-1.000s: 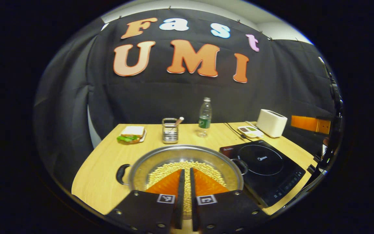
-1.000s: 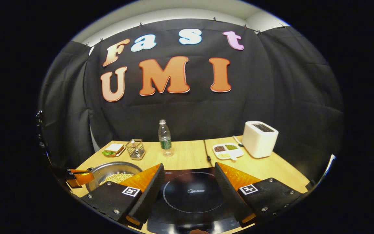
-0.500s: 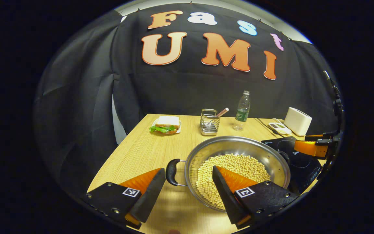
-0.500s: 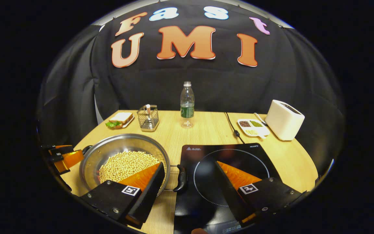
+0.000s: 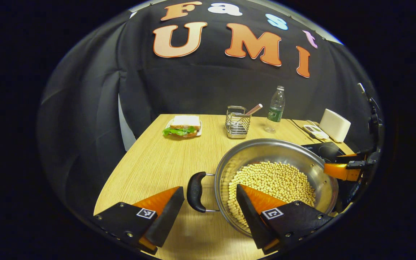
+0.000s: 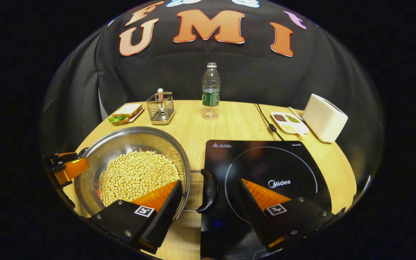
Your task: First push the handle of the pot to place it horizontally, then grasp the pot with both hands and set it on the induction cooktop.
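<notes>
I'm working over the wood surface (image 6: 229,122), w/ the induction cooktop (image 6: 265,169) lying at its right and the pot (image 6: 121,148), full of soybeans (image 6: 137,175), sitting just left of it, not on it yet. Both tools are gaping wide, holding nothing: left tool (image 5: 209,213) is straddling the left handle (image 5: 195,191), right tool (image 6: 209,204) is straddling the right handle (image 6: 208,189), which is overhanging the cooktop's edge. Risks, imo: a pinch on one handle slipping or lifts going uneven would be tipping the pot and spilling beans; dragging low could be catching the cooktop's edge. Further back: toaster (image 6: 325,117), condiment dish (image 6: 289,122), power cord (image 6: 265,117), water bottle (image 6: 211,90), wire holder (image 6: 160,108), sandwich (image 6: 125,112). None is blocking the path.
</notes>
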Demonstrator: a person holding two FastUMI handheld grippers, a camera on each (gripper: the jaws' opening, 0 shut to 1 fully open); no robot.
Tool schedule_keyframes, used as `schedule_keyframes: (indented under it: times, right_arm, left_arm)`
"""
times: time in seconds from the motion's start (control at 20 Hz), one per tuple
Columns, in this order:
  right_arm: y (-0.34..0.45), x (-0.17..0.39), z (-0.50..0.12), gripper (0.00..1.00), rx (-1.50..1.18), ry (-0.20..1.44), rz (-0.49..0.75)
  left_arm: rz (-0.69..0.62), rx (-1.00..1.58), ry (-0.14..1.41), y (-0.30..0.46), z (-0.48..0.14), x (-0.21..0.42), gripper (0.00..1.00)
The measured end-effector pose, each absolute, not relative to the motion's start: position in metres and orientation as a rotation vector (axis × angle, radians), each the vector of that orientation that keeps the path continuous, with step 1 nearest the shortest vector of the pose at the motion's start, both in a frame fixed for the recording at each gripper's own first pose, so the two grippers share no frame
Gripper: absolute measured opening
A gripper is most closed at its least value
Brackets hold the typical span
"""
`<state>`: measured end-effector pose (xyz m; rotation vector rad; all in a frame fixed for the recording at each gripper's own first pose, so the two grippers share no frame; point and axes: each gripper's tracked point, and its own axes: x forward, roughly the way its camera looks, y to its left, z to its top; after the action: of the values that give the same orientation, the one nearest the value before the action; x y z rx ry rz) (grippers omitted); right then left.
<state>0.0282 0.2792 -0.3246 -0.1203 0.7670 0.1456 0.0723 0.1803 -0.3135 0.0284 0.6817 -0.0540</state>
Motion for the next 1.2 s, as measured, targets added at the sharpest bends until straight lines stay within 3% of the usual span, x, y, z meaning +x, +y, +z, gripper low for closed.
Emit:
schedule_keyframes:
  times: [0.1,0.15,0.2,0.25,0.35,0.7,1.2]
  right_arm:
    - [0.286,0.026,-0.331,0.94,-0.112,0.786,0.169]
    - [0.291,0.022,-0.336,0.89,-0.106,0.811,0.186]
    - [0.287,0.023,-0.33,0.7,-0.115,0.793,0.186]
    - [0.29,0.024,-0.335,0.65,-0.117,0.806,0.184]
    - [0.291,0.026,-0.336,0.65,-0.105,0.807,0.184]
    - [0.289,0.036,-0.327,0.5,-0.088,0.782,0.181]
    - [0.26,0.032,-0.28,0.49,-0.049,0.692,0.165]
  left_arm:
    - [-0.061,0.048,0.723,0.178,-0.321,0.071,0.92]
    - [-0.029,0.088,0.744,0.188,-0.326,0.071,0.83]
    - [-0.03,0.075,0.764,0.189,-0.33,0.07,0.71]
    - [-0.034,0.075,0.772,0.189,-0.329,0.068,0.58]
    - [-0.029,0.062,0.759,0.189,-0.326,0.067,0.57]
    - [0.005,-0.006,0.723,0.182,-0.314,0.061,0.46]
    - [0.0,0.005,0.641,0.149,-0.264,0.058,0.45]
